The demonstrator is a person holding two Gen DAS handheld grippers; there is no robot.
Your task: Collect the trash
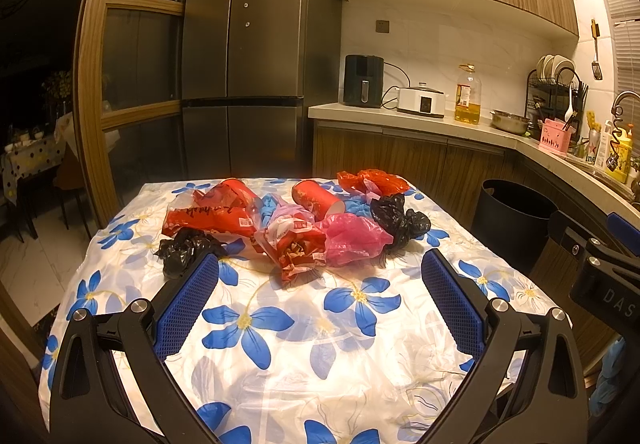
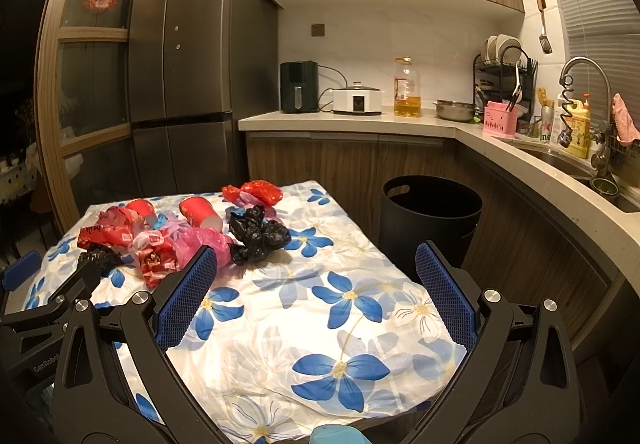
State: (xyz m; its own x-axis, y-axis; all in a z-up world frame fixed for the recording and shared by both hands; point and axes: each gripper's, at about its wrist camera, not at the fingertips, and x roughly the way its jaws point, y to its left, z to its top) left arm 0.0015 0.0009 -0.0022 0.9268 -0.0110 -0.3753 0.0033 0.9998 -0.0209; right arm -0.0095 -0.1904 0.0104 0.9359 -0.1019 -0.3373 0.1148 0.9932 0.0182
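Note:
A heap of trash lies at the far half of the flower-cloth table [image 1: 304, 328]: a red paper cup [image 1: 318, 197] on its side, a red wrapper [image 1: 208, 219], a pink bag [image 1: 354, 238], a black bag [image 1: 400, 222], a smaller black bag [image 1: 182, 250] and a red bag [image 1: 374, 179]. My left gripper [image 1: 320, 264] hovers open just short of the heap, nothing between its blue pads. My right gripper [image 2: 316, 258] is open too, over the table's right part, with the black bag [image 2: 258, 234] ahead to the left. A black bin [image 2: 430, 215] stands on the floor right of the table.
A tall fridge [image 1: 248, 55] stands behind the table. The counter [image 2: 360, 121] along the back and right carries an air fryer, a cooker, an oil bottle [image 2: 407, 87], a steel bowl and a dish rack, with a sink and tap [image 2: 586, 83] at right.

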